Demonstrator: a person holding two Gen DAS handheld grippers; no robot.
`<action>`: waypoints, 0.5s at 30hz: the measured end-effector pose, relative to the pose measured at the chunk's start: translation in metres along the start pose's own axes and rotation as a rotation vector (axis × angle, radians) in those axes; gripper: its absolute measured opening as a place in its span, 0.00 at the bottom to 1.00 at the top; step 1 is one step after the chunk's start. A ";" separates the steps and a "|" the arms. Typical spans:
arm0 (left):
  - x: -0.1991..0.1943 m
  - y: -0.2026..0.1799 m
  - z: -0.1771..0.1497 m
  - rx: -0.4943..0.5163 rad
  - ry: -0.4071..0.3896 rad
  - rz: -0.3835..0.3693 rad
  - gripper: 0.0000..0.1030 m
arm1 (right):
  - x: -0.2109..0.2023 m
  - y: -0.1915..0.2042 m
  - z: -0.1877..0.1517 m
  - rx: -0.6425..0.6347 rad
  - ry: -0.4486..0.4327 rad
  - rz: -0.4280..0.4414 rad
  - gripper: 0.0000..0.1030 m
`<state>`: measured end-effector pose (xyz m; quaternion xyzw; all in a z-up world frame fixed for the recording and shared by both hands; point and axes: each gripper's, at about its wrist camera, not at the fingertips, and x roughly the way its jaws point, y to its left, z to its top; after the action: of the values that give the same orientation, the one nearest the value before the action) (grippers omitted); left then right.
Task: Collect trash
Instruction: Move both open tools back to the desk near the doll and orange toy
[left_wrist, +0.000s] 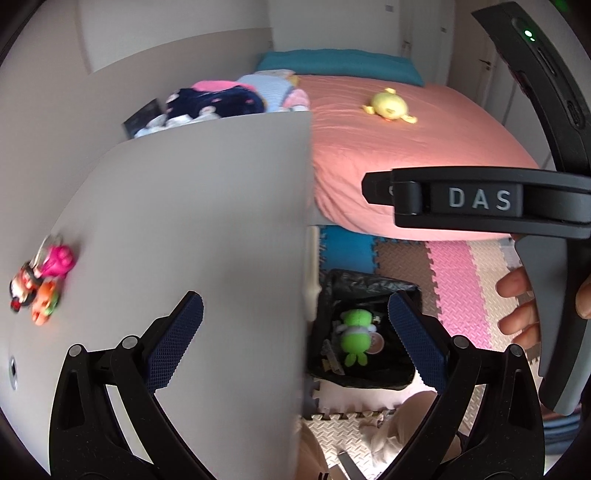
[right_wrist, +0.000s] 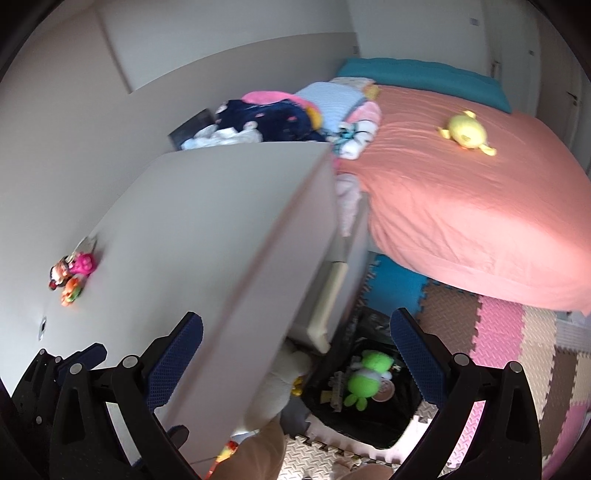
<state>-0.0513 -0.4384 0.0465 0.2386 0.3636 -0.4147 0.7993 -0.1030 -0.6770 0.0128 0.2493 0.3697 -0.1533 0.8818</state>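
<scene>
A black-lined trash bin stands on the floor beside the grey desk. In it lie a green plush frog and bits of paper. The bin and frog also show in the right wrist view. My left gripper is open and empty, held above the desk's right edge and the bin. My right gripper is open and empty, above the desk corner and bin. Its body shows at the right of the left wrist view. Small pink, orange and black toy figures sit at the desk's left; they also show in the right wrist view.
A bed with a salmon sheet holds a yellow plush and a pile of clothes. Coloured foam mats cover the floor. A white plush lies under the desk by the bin.
</scene>
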 end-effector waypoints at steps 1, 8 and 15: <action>-0.001 0.008 -0.002 -0.013 0.000 0.009 0.94 | 0.002 0.008 0.001 -0.012 0.003 0.009 0.98; -0.014 0.076 -0.021 -0.124 0.004 0.108 0.94 | 0.023 0.081 0.007 -0.122 0.028 0.107 0.98; -0.027 0.156 -0.039 -0.266 0.001 0.231 0.94 | 0.043 0.149 0.013 -0.193 0.039 0.200 0.98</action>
<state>0.0534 -0.3137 0.0557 0.1711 0.3857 -0.2683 0.8660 0.0017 -0.5642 0.0378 0.2020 0.3730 -0.0236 0.9053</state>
